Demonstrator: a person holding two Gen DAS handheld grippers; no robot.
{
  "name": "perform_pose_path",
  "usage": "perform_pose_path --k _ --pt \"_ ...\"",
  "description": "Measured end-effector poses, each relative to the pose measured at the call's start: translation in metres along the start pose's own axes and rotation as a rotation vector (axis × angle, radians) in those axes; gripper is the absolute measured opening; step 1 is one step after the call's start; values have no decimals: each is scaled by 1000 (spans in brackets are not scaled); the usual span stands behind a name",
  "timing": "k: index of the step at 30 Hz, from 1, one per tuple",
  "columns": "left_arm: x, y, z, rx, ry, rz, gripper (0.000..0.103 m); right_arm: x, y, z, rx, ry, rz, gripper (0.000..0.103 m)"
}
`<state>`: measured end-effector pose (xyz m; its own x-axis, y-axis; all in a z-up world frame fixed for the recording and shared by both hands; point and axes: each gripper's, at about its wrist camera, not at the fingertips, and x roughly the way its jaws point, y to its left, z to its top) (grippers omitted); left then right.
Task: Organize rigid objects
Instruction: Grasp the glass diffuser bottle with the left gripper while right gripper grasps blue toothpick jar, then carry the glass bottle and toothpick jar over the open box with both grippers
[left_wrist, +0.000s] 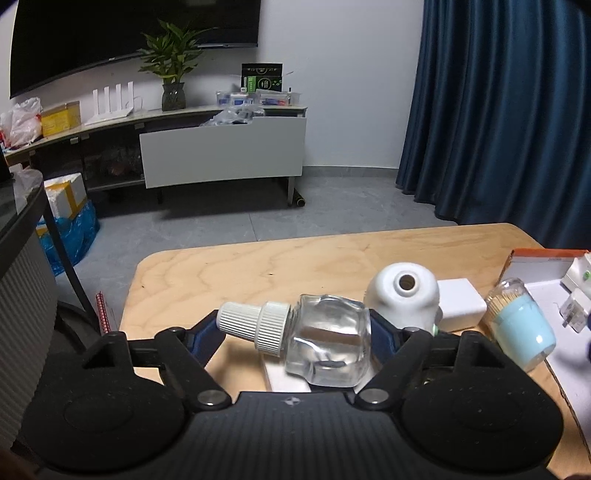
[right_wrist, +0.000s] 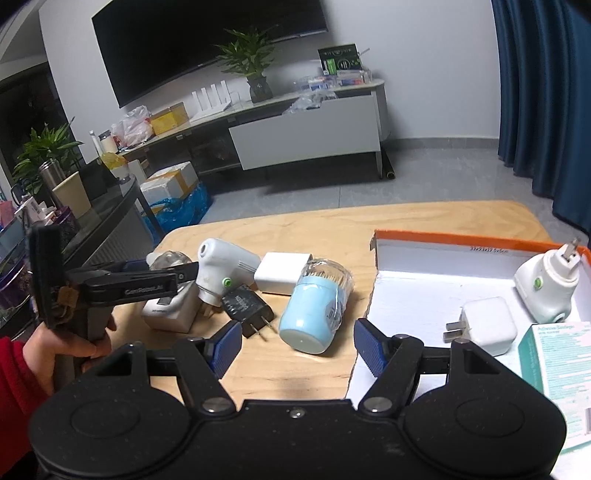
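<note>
Wood-grain tabletop (left_wrist: 229, 273) fills my view, with a TV console (left_wrist: 221, 155) far behind. My left gripper (left_wrist: 295, 332) is clenched on a clear glass bottle (left_wrist: 328, 343) with a white ribbed cap (left_wrist: 255, 325), held sideways above the near-left table. My right gripper (right_wrist: 295, 345) hangs released near a blue toothpick jar (right_wrist: 314, 306), left of the orange-edged box (right_wrist: 406, 295).
</note>
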<state>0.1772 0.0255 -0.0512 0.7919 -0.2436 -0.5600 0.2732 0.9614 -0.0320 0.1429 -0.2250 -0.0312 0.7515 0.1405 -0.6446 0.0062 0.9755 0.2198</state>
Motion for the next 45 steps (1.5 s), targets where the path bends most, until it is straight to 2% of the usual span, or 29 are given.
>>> perform_pose_path --k 6,9,11,17,18,19,20,21,27,33,39,45 --pt "-15 -1 -1 -43 4 26 81 19 -2 8 16 26 -3 81" --pt "-24 -2 -1 -77 19 51 81 32 -3 14 26 48 -20 88" --pt "-32 -6 -2 -90 19 66 81 42 -2 20 29 63 -23 89" --pt "-54 -20 -6 -117 13 81 81 85 -2 31 23 145 -90 89" --pt "-57 -22 -7 -122 14 84 81 91 -3 31 25 152 -101 86" --pt "-59 -23 -8 -127 9 84 81 92 -2 30 8 135 -107 68" --pt "-61 -24 -8 -133 7 91 81 91 -1 30 -8 130 -120 60" --pt "-63 -25 -8 -139 7 97 81 90 0 29 -10 135 -123 58" --pt "-79 -28 -10 -173 5 117 81 45 2 18 -2 76 -71 58" --pt "-103 -36 -15 -209 7 146 81 -10 24 2 -31 26 -5 58" --pt "-130 -46 -23 -231 12 187 81 -56 46 -20 -63 -9 24 58" --pt "-151 -59 -30 -234 18 193 81 -88 54 -35 -53 -32 38 58"
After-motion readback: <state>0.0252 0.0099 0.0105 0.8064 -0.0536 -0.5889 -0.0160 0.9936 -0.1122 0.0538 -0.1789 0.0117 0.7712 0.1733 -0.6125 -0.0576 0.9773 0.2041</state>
